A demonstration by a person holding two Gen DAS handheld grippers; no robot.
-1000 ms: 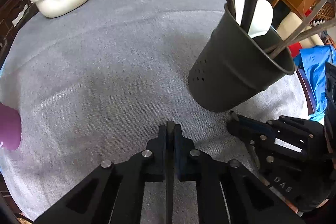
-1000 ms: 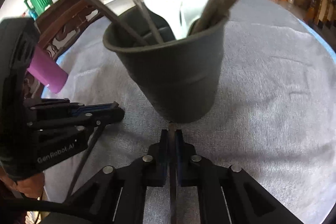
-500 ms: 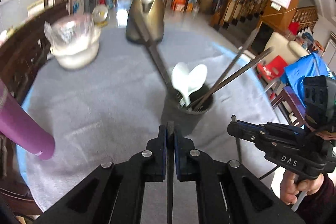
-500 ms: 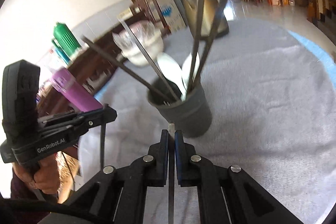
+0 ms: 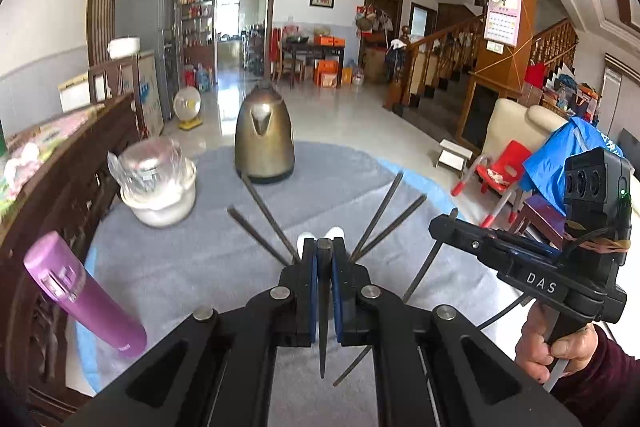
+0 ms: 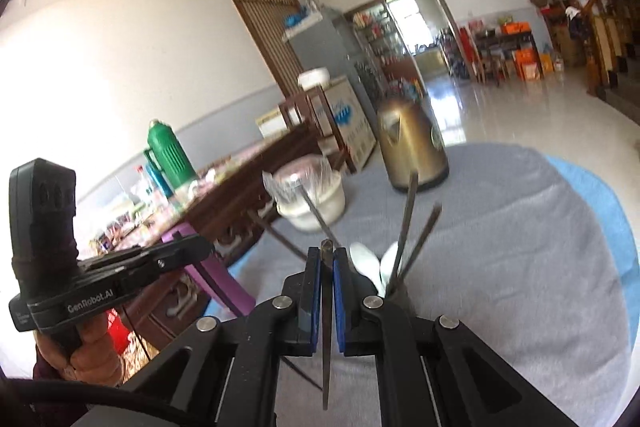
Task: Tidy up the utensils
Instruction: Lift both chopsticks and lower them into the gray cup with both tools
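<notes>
My left gripper (image 5: 324, 255) is shut on a dark chopstick (image 5: 322, 347) that hangs down between its pads. My right gripper (image 6: 327, 259) is shut on another dark chopstick (image 6: 326, 347); it also shows at the right of the left wrist view (image 5: 444, 223). Both are raised above the round table (image 5: 200, 259). The dark utensil cup (image 6: 400, 297) is mostly hidden behind my fingers; several dark chopsticks (image 5: 380, 211) and two white spoons (image 6: 362, 257) stick out of it.
A brass kettle (image 5: 264, 139) stands at the table's far side. A white bowl with a plastic bag (image 5: 160, 187) sits at the far left. A purple bottle (image 5: 84, 291) lies at the left edge. Wooden chairs and a sideboard stand at the left.
Both grippers have risen and pulled back from the cup, each still shut on its chopstick. The cup has shrunk from filling the view to being nearly hidden behind the fingers.
</notes>
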